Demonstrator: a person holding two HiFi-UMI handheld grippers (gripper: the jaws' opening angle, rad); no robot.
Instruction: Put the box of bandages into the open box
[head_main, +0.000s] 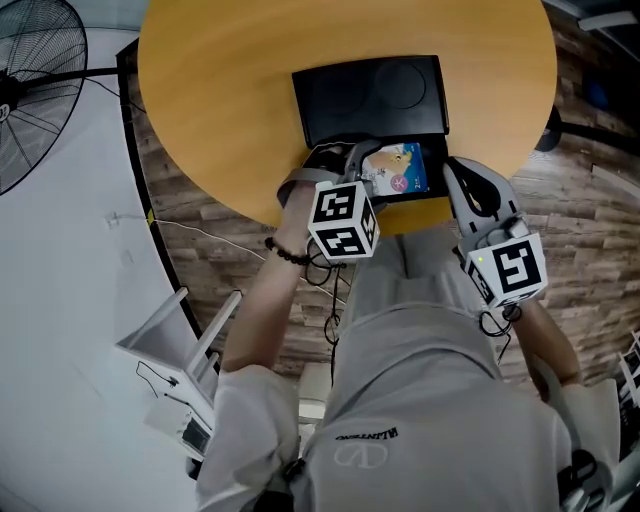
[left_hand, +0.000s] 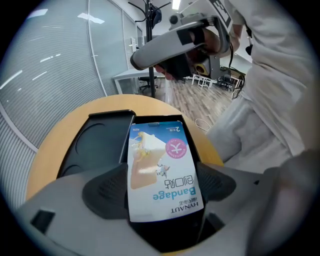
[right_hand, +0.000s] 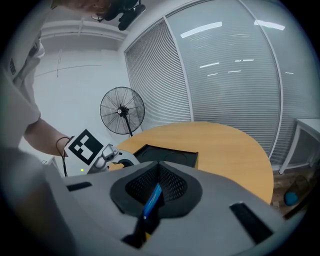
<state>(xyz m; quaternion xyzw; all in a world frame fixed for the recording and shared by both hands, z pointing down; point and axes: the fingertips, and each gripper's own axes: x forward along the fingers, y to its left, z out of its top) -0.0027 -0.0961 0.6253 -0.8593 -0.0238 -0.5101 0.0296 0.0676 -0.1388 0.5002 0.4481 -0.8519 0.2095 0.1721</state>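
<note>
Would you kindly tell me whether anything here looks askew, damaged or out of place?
Nothing stands out. The blue-and-white cardboard bandage box is intact, clamped in the left gripper over the open black box, and nothing is spilled on the round wooden table.

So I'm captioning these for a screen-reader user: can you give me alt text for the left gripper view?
The left gripper clamps a blue-and-white box of bandages between its tongs, over an open black box on a round wooden table. The right gripper shows at the top.
</note>
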